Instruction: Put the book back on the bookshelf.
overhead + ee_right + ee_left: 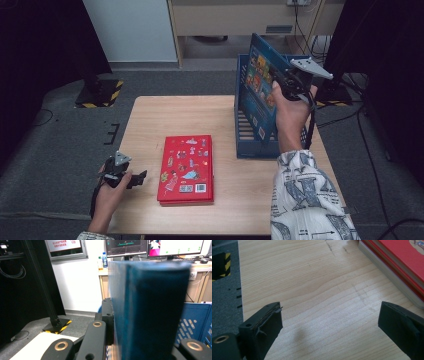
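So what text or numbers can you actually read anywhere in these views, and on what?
"119": white digits on the red wall sign in the right gripper view; its other lines are too blurred to read.
Blue book cover: print too small.
Red book cover: barcode and stickers, no legible words.
Monitors: graphics, nothing readable.
Bottle label: too small.

The person's left hand (111, 192) rests low at the near left, its black two-jawed left claw (139, 178) lying level with jaws spread wide apart. The right forearm in a patterned sleeve (302, 192) reaches forward, the raised right claw (276, 80) clamped tight.
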`<state>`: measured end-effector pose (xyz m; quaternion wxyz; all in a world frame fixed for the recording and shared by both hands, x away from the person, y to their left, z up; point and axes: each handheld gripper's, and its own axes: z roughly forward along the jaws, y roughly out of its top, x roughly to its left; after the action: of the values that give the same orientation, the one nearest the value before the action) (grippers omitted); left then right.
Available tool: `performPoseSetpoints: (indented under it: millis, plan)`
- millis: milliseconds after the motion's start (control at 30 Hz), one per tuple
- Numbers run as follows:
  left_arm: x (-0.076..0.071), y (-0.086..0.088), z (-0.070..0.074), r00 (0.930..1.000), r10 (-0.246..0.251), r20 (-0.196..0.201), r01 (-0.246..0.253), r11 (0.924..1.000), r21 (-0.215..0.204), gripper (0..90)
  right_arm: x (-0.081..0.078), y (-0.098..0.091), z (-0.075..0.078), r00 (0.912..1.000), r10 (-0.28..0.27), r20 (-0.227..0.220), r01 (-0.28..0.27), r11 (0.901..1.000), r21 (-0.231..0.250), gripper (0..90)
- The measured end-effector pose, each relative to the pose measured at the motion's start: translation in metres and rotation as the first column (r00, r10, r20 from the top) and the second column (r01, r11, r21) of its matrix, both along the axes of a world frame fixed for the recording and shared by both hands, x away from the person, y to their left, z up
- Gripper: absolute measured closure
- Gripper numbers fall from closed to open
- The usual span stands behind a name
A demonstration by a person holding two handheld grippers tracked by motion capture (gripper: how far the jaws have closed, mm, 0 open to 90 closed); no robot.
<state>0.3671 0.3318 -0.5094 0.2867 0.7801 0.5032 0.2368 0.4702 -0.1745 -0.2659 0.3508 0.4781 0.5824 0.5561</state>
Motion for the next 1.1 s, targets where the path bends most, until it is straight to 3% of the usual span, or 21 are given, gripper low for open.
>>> performPoseSetpoints:
  millis: [533, 1100]
  plan:
    - [0.0, -0.001, 0.0, 1.0, 0.003, 0.007, -0.003, 1.0, -0.007, 4.5, 0.015, 0.006, 0.005, 0.9998, -0.018, 0.002, 0.018, 0.9998, 0.0, 83.0]
    - [0.0, -0.001, 0.001, 0.9999, 0.005, 0.011, -0.005, 0.9999, -0.009, 4.6, 0.025, 0.012, -0.001, 0.9993, -0.036, -0.008, 0.036, 0.9993, -0.001, 83.0]
